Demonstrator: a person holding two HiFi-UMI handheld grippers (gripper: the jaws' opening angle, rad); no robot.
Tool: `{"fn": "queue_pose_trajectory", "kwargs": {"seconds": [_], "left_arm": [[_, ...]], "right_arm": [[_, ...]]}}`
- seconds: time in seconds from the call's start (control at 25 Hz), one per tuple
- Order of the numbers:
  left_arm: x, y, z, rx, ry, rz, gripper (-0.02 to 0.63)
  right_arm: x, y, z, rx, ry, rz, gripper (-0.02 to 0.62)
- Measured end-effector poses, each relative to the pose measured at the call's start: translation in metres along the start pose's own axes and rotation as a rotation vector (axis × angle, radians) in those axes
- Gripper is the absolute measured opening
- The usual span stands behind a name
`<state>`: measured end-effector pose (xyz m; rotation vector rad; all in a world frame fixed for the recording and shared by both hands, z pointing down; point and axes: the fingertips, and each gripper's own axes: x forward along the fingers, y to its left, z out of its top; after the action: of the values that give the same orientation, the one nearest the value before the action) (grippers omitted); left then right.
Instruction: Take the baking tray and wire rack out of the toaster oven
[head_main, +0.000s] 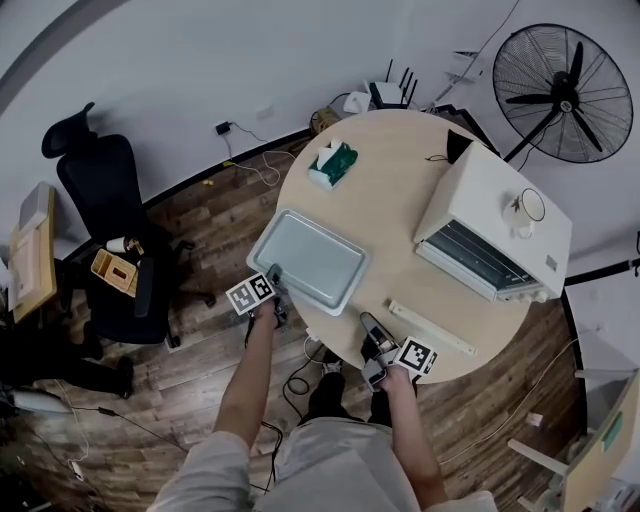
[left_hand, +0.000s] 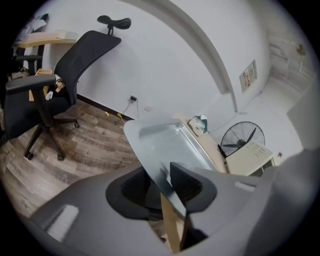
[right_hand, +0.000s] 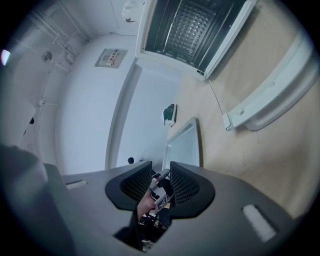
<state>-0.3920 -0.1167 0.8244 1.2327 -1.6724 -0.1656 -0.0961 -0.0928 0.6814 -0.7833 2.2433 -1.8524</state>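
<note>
The wire rack (right_hand: 197, 22) is showing only as a grid deep inside the open toaster oven (head_main: 495, 215), at the top of the right gripper view. In the head view it is appearing as no more than faint lines in the dark opening. A long white bar (head_main: 430, 325) is lying on the table (head_main: 400, 190) parallel to the oven's front. Whether it is the handle of a let-down glass door is hard to tell.

The baking tray (head_main: 308, 262) is lying outside the oven at centre-left of the head view, its lower-left corner jutting past the table's edge. The left gripper (head_main: 273, 278) is gripping that corner. In its own view the rim is running between the two pads, which are standing partly apart and pressing on the metal, and they are hiding the corner itself.

The right gripper (head_main: 368, 325) is hovering at the table's lower edge, jaws apart and holding nothing. Through the gap only the other arm is showing, far off.

A green tissue box (head_main: 332, 163) is sitting near the table's upper edge. A fan (head_main: 560, 95) at upper right and an office chair (head_main: 105, 200) at left are standing well clear.
</note>
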Motion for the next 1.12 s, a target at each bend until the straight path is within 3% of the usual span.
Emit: {"fn": "queue_pose_trajectory", "kwargs": {"seconds": [0.2,0.32,0.44,0.64,0.8,1.12], "left_arm": [[0.006,-0.004,0.004,0.070,0.005,0.032,0.151],[-0.003,-0.002,0.004,0.061,-0.023,0.046,0.167],[-0.014,0.001,0.009,0.041,-0.067,0.060,0.169],[-0.040,-0.015,0.008,0.075,-0.113,0.047,0.169],[-0.059,-0.053,-0.006,0.146,-0.118,-0.008,0.169],[-0.067,-0.175,-0.061,0.305,-0.077,-0.178,0.168]], "right_arm": [[-0.019,0.003,0.013,-0.060,-0.011,0.017,0.091],[-0.029,0.002,0.017,-0.047,-0.022,-0.004,0.091],[-0.031,0.013,0.021,-0.115,-0.017,0.017,0.091],[-0.041,0.002,0.028,-0.192,-0.002,-0.057,0.091],[-0.053,0.007,0.045,-0.237,-0.027,-0.059,0.091],[-0.094,0.009,0.086,-0.279,-0.131,-0.074,0.091]]}}
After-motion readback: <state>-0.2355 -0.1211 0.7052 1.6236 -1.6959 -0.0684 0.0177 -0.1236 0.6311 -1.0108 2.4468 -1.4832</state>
